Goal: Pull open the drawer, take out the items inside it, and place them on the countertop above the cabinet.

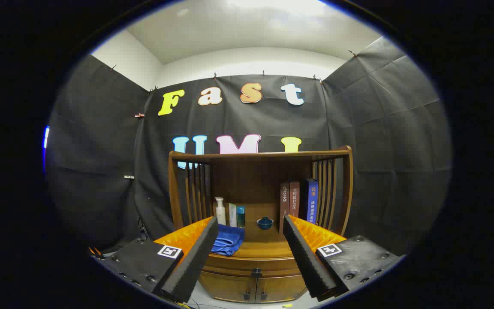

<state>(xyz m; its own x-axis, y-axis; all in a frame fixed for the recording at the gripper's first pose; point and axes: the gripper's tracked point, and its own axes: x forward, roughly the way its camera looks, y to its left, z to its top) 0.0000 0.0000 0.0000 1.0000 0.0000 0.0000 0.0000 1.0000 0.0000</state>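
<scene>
A wooden cabinet [255, 201] with a slatted shelf top stands ahead of me against the booth wall. Its drawer [253, 268] sits shut below the countertop [264, 246], with a small dark knob [256, 271] at its middle. My gripper [250, 257] is open, its fingers spread wide with nothing between them, and the drawer front lies beyond and between the fingertips. A folded blue cloth [227, 240] lies on the countertop just past my left finger. The drawer's contents are hidden.
On the countertop stand a white pump bottle [220, 211], a teal box [240, 216], a small blue lidded cup [265, 222] and several upright books [299, 201]. Two lower cabinet doors [253, 289] with dark handles sit under the drawer.
</scene>
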